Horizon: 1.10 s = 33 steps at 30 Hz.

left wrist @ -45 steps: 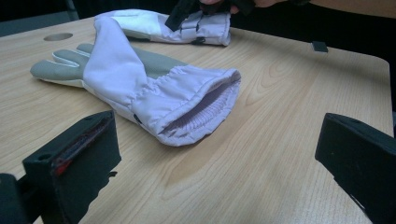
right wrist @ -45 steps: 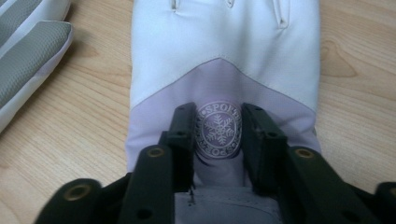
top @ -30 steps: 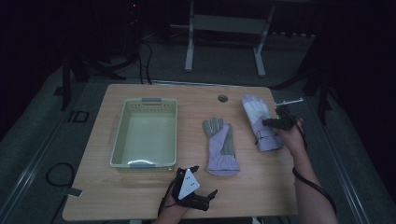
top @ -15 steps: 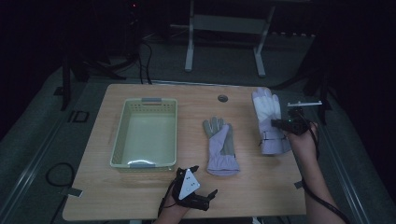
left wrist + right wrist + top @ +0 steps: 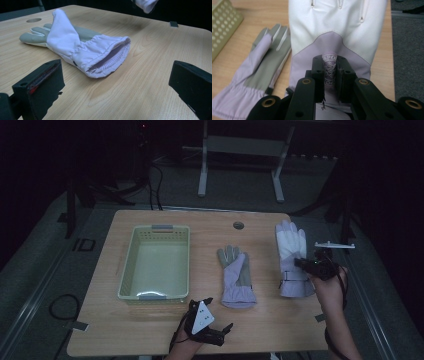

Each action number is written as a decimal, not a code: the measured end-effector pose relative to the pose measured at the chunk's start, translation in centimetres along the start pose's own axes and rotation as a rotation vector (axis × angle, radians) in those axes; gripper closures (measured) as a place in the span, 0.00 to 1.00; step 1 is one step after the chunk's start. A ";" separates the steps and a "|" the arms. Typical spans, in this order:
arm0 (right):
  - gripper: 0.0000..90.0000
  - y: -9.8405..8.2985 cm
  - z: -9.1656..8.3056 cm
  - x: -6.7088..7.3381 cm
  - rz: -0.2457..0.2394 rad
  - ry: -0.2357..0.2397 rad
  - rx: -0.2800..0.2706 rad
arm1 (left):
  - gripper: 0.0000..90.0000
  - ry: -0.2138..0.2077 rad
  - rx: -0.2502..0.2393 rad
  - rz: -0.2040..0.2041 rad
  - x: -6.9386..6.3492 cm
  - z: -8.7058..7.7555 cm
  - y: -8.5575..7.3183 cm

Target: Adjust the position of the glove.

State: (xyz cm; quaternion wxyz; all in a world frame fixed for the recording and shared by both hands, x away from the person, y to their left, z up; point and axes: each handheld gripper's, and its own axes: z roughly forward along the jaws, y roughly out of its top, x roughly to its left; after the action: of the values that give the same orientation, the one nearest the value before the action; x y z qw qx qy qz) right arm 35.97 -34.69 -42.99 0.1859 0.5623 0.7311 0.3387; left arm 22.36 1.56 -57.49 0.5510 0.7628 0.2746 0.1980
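Two gloves are what we see in hand here. We hold the right gripper [image 5: 303, 264] over the far right part of the tabletop [image 5: 165, 330], and its jaws are clamped on a fold of the white-and-lilac glove [image 5: 291, 255]. In the right gripper view the right gripper [image 5: 330, 72] pinches a raised ridge of lilac fabric bearing a round printed emblem, on the back of that glove near its cuff; the glove's white fingers stretch away from the jaws toward the far edge. From the high view we cannot tell whether its finger end touches the wood.

Our left gripper [image 5: 216, 316] sits low at the near edge of the tabletop, between the basket and the second glove, with its jaws standing wide apart and nothing between them. In the left gripper view those jaws frame the grey-palmed glove [image 5: 75, 45], which lies flat on the wood just ahead, cuff mouth turned toward us and thumb folded up over the palm.

In the high view this grey-palmed glove [image 5: 236, 277] lies at mid-table, fingers pointing away from us, well apart from the held glove. A pale green basket [image 5: 127, 270] stands to its left, and a small round hole [image 5: 238, 225] marks the far side of the tabletop
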 end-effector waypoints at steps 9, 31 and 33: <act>0.87 -2.5 1.0 1.2 0.054 0.026 0.009 | 0.00 0.000 0.001 0.006 0.0 0.0 0.0; 0.82 -4.2 8.4 -0.4 0.084 -0.087 0.168 | 0.00 -0.002 0.001 0.002 0.0 0.0 0.0; 0.81 -4.2 8.6 -0.4 0.080 -0.088 0.172 | 0.00 -0.003 0.001 0.002 0.0 0.0 0.0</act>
State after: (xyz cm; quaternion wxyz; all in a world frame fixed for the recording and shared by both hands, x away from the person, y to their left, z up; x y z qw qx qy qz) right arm 38.77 -33.17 -52.05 0.1554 0.6193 0.7255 0.2570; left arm 22.36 1.54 -57.49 0.5510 0.7635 0.2732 0.1973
